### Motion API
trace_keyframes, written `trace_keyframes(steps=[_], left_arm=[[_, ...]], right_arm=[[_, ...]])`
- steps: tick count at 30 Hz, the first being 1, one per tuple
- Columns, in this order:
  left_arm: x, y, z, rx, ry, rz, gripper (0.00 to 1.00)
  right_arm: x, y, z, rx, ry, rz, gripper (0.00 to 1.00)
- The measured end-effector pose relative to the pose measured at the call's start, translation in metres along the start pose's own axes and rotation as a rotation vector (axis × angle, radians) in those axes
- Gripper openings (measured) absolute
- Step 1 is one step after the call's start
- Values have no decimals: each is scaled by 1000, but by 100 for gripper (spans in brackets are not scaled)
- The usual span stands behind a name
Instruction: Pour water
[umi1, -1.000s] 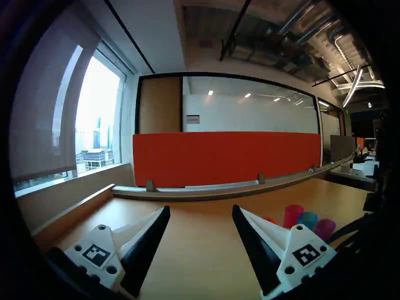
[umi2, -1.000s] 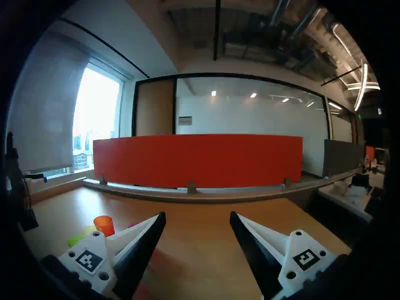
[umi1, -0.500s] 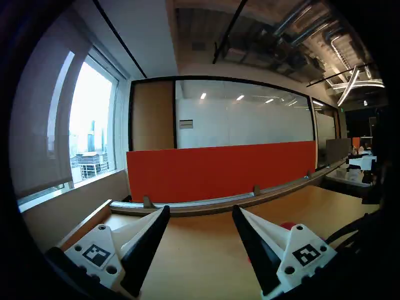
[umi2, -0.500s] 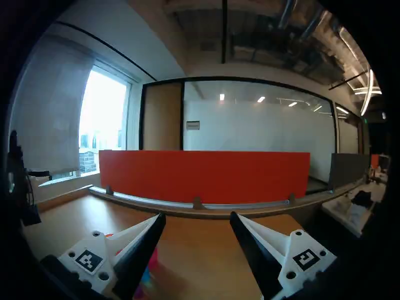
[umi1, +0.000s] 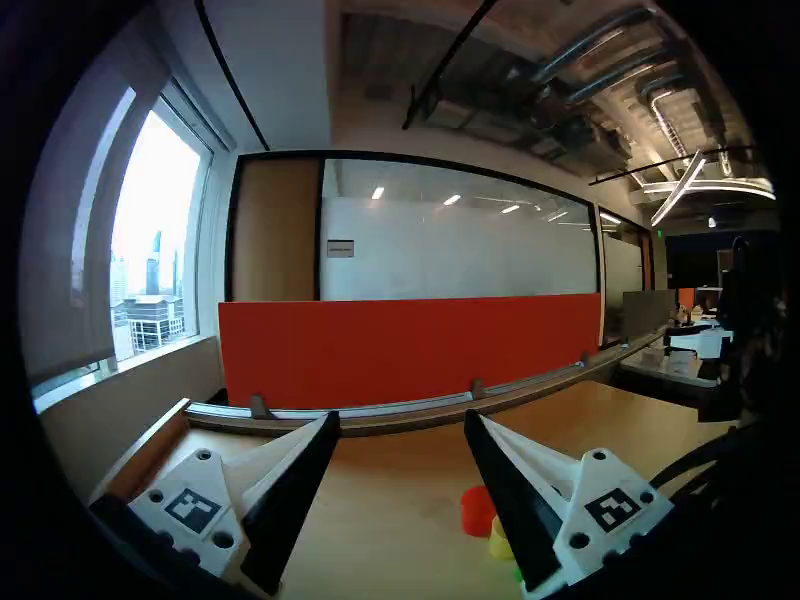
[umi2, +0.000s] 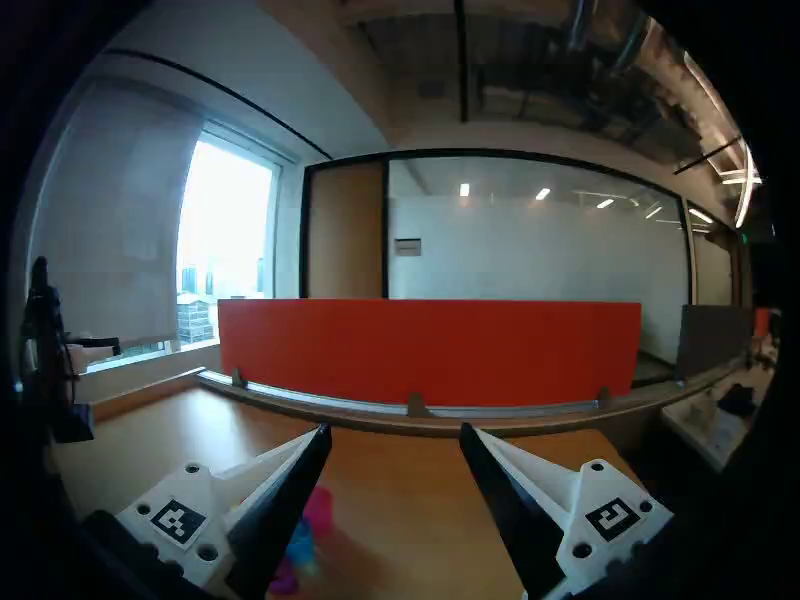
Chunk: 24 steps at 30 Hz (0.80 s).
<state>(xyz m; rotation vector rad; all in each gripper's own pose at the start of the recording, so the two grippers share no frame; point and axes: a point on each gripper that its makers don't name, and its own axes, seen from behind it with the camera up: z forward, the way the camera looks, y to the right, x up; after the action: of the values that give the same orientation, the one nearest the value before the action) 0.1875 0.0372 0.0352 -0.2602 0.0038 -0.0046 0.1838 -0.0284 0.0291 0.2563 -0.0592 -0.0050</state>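
I hold the left gripper and right gripper wide and empty over the desk, probably to line up on the red cup and pink cup low beside their fingers.

I count one red plastic cup, one yellow plastic cup, one pink plastic cup, one blue plastic cup.
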Motion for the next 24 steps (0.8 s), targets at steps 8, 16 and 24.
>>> trace_keyframes(steps=[8, 16, 24], left_arm=[[2, 17, 1, -106, -1, -23, 92], [3, 40, -2, -221, -3, -4, 92], [-2, 54, -3, -286, -16, 15, 92]], right_arm=[[7, -29, -2, 146, -1, -18, 99], [10, -67, -9, 325, -21, 5, 99], [10, -73, -5, 347, -26, -40, 99]])
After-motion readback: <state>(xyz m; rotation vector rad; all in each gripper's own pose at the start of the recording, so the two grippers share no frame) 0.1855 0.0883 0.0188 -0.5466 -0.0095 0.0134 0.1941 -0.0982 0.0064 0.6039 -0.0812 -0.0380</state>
